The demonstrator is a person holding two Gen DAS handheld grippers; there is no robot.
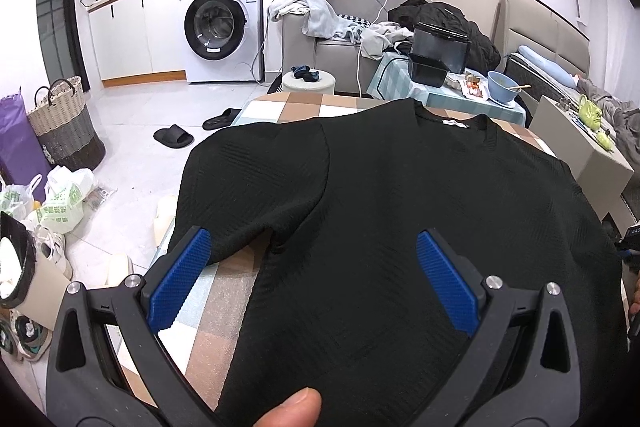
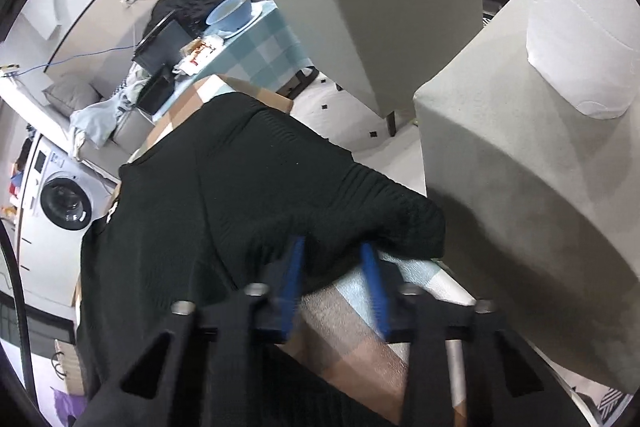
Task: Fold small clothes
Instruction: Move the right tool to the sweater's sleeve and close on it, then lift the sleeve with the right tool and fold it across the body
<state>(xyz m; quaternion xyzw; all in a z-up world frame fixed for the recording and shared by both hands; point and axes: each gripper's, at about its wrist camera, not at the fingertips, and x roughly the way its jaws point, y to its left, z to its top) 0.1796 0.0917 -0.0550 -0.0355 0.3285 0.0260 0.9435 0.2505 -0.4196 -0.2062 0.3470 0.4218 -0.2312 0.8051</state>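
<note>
A black knitted top [image 1: 400, 211] lies spread over the checked surface [image 1: 224, 311] in front of me, its neckline with a white label away from me and its body running toward my hands. One short sleeve lies out to my left, reaching the surface's edge.

My left hand-held gripper [image 1: 314, 267] hangs just above the top with its blue pads [image 1: 180, 279] spread wide apart, released; the fabric runs between them, and I cannot tell whether either pad touches the cloth. The tip of my thumb [image 1: 292, 409] shows at the bottom of the left wrist view.

My right hand-held gripper [image 2: 334, 259] is tilted steeply down at the other sleeve [image 2: 380, 215], at the near corner of the surface. In the right wrist view its blurred blue pads [image 2: 294, 279] stand a little apart with a bunched ridge of sleeve fabric between their tips, so I read it as clenched on the sleeve's edge.

Beyond the surface stand a washing machine [image 1: 220, 27], a blue bowl [image 1: 502, 85] on a second checked table, and slippers [image 1: 174, 137] on the floor.
</note>
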